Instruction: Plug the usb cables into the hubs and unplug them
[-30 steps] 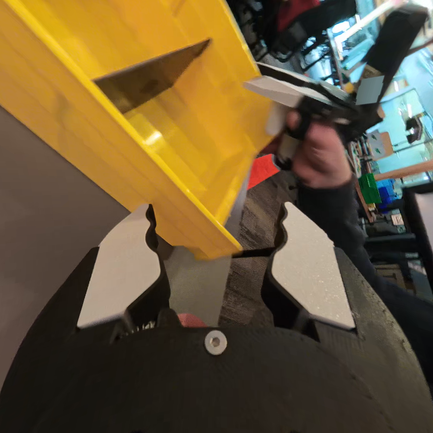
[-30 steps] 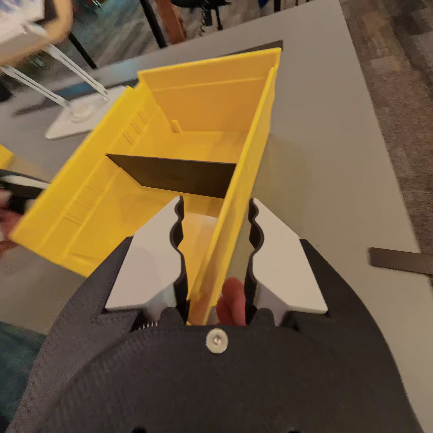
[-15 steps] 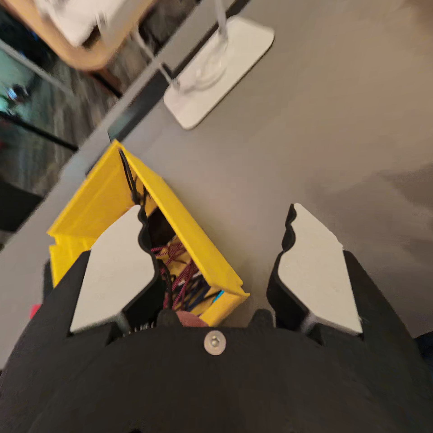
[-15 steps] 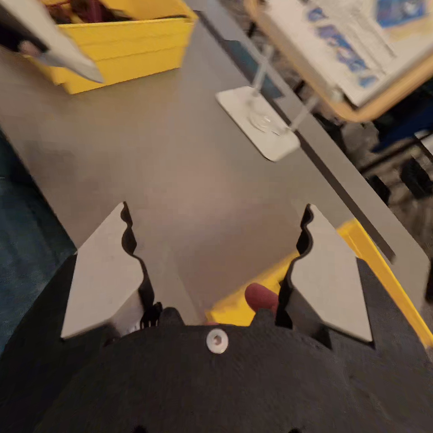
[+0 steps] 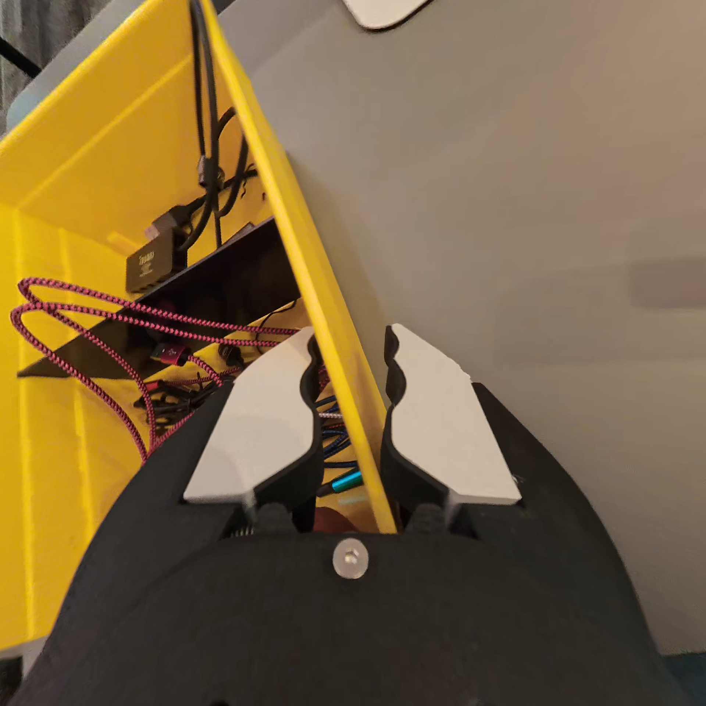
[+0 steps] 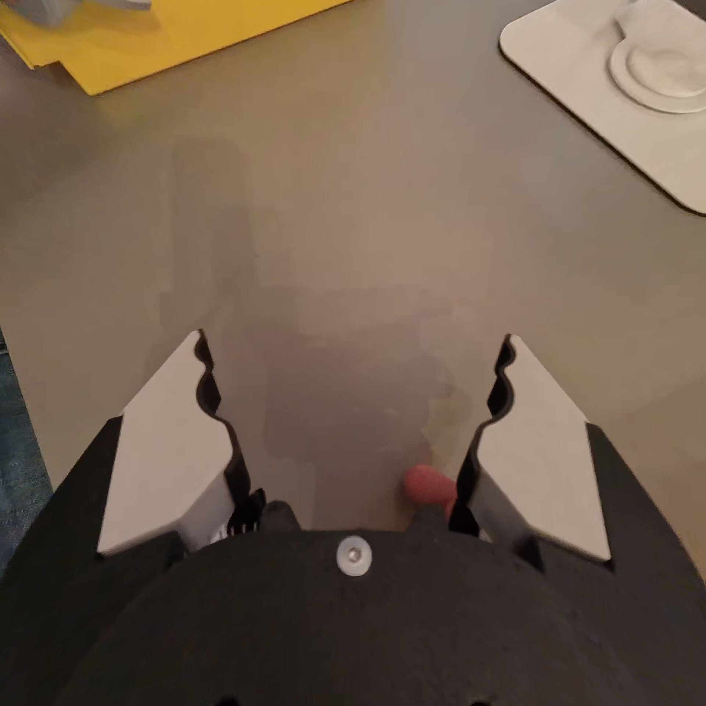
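**Left gripper straddles wall of cable-filled bin; right gripper waits wide over bare table**

The left gripper (image 5: 349,382) has its two white fingers set on either side of the right-hand wall of a yellow bin (image 5: 95,153), the left finger inside, the right finger outside. The jaws are drawn close on the wall, though a sliver of gap shows beside the outer finger, so a firm pinch cannot be confirmed. A black divider (image 5: 214,298) splits the bin across. In the far compartment lies a black hub (image 5: 149,267) with black cables (image 5: 206,114) running up and over the far rim. In the near compartment, a red braided cable (image 5: 95,344) loops across the divider, its red plug (image 5: 170,353) resting on the bin floor, beside a tangle of dark cables (image 5: 179,397). Blue braided cable (image 5: 336,439) and a teal-tipped plug (image 5: 345,482) sit just behind the gripped wall, between the fingers.

The right gripper (image 6: 353,344) hangs over the grey table (image 6: 344,191) with its fingers spread far apart and nothing between them. The yellow bin's outer side (image 6: 172,38) shows at the far left, a white stand base (image 6: 611,95) at the far right, both well apart from the gripper.
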A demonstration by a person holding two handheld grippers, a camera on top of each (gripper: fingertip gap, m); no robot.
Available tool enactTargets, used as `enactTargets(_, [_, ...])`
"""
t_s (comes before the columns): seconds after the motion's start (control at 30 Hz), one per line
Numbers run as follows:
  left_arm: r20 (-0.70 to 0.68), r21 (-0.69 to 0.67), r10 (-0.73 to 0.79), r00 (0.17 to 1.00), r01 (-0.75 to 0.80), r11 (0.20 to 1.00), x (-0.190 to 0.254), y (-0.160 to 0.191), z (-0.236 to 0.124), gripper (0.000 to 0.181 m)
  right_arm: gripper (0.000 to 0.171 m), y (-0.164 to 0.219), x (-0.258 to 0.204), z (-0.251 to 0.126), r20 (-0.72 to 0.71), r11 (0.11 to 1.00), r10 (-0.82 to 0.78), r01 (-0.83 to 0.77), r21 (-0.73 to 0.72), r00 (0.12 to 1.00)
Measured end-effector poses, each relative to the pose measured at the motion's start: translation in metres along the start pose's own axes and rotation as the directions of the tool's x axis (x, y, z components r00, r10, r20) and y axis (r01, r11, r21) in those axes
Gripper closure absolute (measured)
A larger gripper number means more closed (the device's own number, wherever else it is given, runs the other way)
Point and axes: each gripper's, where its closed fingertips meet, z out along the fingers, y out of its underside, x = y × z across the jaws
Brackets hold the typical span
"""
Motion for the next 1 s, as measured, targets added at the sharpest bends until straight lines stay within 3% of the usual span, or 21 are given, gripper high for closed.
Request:
enactTargets(0.1, [0.03, 0.024, -0.006, 1.0, 0.006, 1.0, -0.018, 0.004, -0.005, 0.118, 0.029, 0.02, 0.017, 0.01, -0.078, 0.991, -0.088, 0.079, -0.112, 0.993])
enactTargets(0.2, [0.052, 0.13, 0.051, 0.997, -0.058, 0.99, -0.016, -0.021, -0.038, 0.1, 0.028, 0.021, 0.017, 0.015, -0.063, 0.997, -0.019, 0.014, -0.08, 0.998])
enactTargets(0.33, [-0.178, 0.246, 0.13, 0.975, -0.083, 0.966, 0.06, -0.063, -0.061, 0.071, 0.021, 0.018, 0.021, 0.017, -0.094, 0.998, -0.039, 0.035, -0.05, 0.995])
enactTargets(0.4, [-0.225, 0.247, 0.189, 0.956, -0.131, 0.96, 0.094, -0.073, -0.048, 0.064, 0.012, 0.021, 0.025, 0.019, -0.101, 0.997, 0.001, -0.008, -0.073, 0.995])
enactTargets(0.5, [-0.288, 0.194, 0.177, 0.941, -0.124, 0.973, 0.121, -0.075, -0.005, 0.076, 0.013, 0.021, 0.023, 0.018, -0.087, 0.997, -0.004, -0.002, -0.073, 0.996])
enactTargets(0.57, [-0.413, 0.075, 0.121, 0.903, -0.098, 0.992, 0.142, -0.061, 0.024, 0.078, 0.015, 0.021, 0.021, 0.018, -0.085, 0.997, -0.008, 0.002, -0.071, 0.996])
enactTargets(0.63, [-0.408, -0.034, 0.09, 0.909, -0.114, 0.993, 0.144, -0.048, 0.049, 0.083, 0.016, 0.022, 0.021, 0.017, -0.091, 0.997, 0.006, -0.012, -0.073, 0.996])
enactTargets(0.7, [-0.346, 0.009, 0.069, 0.936, -0.07, 0.997, 0.136, -0.057, 0.06, 0.101, 0.016, 0.023, 0.019, 0.016, -0.088, 0.998, -0.002, -0.004, -0.07, 0.996])
enactTargets(0.77, [-0.313, 0.029, 0.095, 0.945, -0.09, 0.996, 0.131, -0.06, 0.062, 0.095, 0.011, 0.026, 0.016, 0.017, -0.056, 0.996, -0.005, 0.0, -0.086, 0.998])
enactTargets(0.87, [-0.334, 0.019, 0.047, 0.941, -0.043, 0.999, 0.13, -0.057, 0.062, 0.104, 0.011, 0.026, 0.012, 0.019, -0.02, 0.995, -0.008, 0.006, -0.101, 1.0])
enactTargets(1.0, [-0.152, 0.049, -0.019, 0.988, 0.027, 0.998, 0.096, -0.055, 0.072, 0.161, 0.011, 0.026, 0.012, 0.021, -0.015, 0.994, 0.004, -0.006, -0.107, 1.0])
